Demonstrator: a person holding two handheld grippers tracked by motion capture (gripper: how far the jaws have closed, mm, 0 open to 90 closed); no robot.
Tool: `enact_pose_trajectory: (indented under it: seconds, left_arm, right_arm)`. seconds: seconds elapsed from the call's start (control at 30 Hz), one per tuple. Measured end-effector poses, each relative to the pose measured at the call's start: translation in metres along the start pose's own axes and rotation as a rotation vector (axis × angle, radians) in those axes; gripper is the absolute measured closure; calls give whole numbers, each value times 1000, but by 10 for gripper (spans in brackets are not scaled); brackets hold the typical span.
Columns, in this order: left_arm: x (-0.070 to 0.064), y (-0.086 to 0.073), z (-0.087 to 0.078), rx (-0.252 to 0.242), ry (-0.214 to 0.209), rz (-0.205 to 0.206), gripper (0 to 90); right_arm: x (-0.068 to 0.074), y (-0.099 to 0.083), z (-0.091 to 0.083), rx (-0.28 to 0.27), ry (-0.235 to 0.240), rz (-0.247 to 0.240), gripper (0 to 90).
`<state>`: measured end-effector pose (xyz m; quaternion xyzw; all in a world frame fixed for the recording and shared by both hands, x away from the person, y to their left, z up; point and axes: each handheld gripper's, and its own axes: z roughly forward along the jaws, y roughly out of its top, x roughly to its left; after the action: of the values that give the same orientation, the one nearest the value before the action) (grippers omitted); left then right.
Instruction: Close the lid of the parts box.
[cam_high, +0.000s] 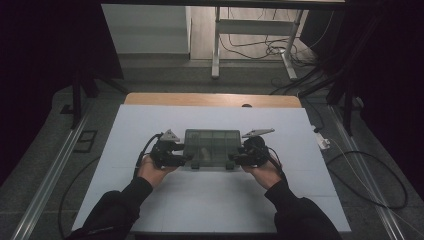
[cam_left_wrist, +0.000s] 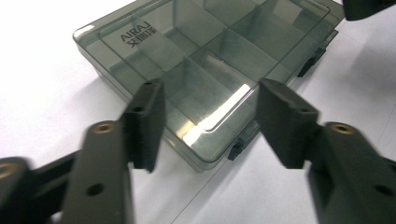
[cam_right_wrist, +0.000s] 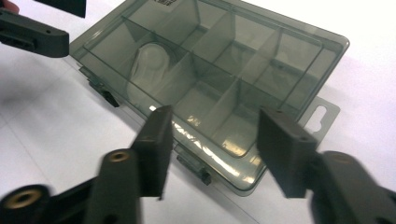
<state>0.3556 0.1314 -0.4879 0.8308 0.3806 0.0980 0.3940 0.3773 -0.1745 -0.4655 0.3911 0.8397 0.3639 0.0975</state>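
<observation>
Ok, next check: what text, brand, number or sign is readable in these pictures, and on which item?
"AIRAJ": moulded on the lid of the smoky clear compartment box, near one corner, in the left gripper view.
Line of characters under it: too blurred to read.
Dark label at the box's far edge, in the right gripper view: cut off, unreadable.

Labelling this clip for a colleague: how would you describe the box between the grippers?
On the white table, midway between the left gripper and right gripper, lies a flat compartment box. It is smoky transparent plastic, lid closed, divided inside, with dark latches along its near edge.
</observation>
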Motion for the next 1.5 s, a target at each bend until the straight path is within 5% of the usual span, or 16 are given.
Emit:
enact_pose_trajectory:
  seconds: [0.2, 0.37, 0.63, 1.5]
  left_arm:
    - [2, -2, -8, 2, -19, -24, 157]
    - [3, -6, -16, 16, -38, -29, 91]
    - [0, -15, -29, 22, -42, -22, 50]
    - [-4, -51, -79, -7, -1, -16, 6]
  right_arm:
    - [2, 0, -5, -4, 20, -3, 278]
    - [4, -1, -11, -9, 37, -14, 201]
    - [4, -7, -20, 10, 48, -12, 89]
    - [10, -42, -62, -40, 86, -32, 0]
